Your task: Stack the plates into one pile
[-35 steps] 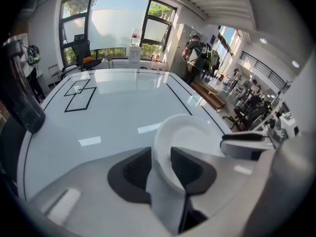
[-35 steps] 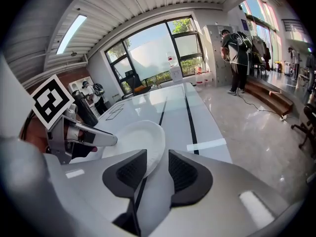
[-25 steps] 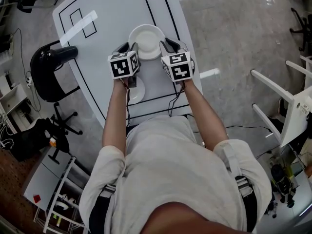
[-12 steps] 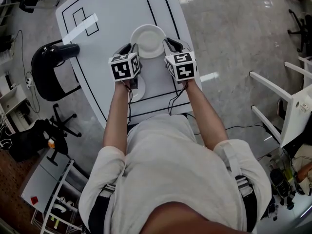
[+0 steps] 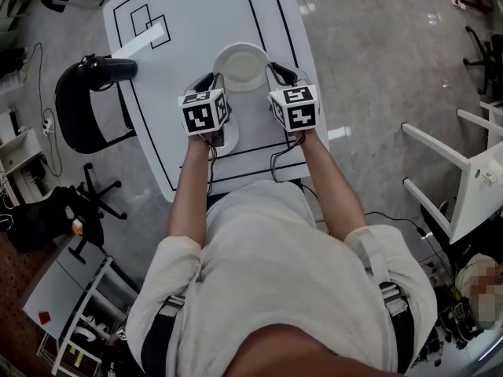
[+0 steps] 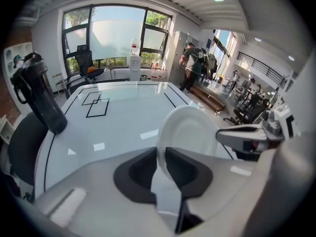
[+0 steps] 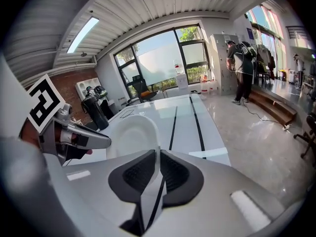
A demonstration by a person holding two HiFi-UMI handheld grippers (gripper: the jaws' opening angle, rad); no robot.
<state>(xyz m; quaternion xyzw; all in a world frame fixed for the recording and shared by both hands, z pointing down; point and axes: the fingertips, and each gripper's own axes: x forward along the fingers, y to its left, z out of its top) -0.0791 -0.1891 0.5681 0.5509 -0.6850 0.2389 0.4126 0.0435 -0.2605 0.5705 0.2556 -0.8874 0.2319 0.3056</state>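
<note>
The plate (image 5: 240,65) hangs between my two tools over the middle of the white surface (image 5: 181,30), and by the look of it, it is lifted just clear. My left tool (image 5: 209,79) has the left rim and my right tool (image 5: 277,71) has the opposite rim. Both sets of jaws have just been closing, and each now stands narrow with the thin edge of the plate pinched between its pads. The left gripper view shows the rim (image 6: 190,132) running straight into the slot of my left tool (image 6: 160,164). The right gripper view shows the same for my right tool (image 7: 157,169).

I take it from both sides because a shallow, smooth plate held by one rim would tip and slip. Two opposed grips keep it roughly level and let me steer it.

The second plate (image 5: 227,137) lies flat on the surface nearer to me, just beneath my left tool and partly hidden by it. I judge that is where the pile belongs, so the carried plate has to come back towards me and go down centred on it.
</note>
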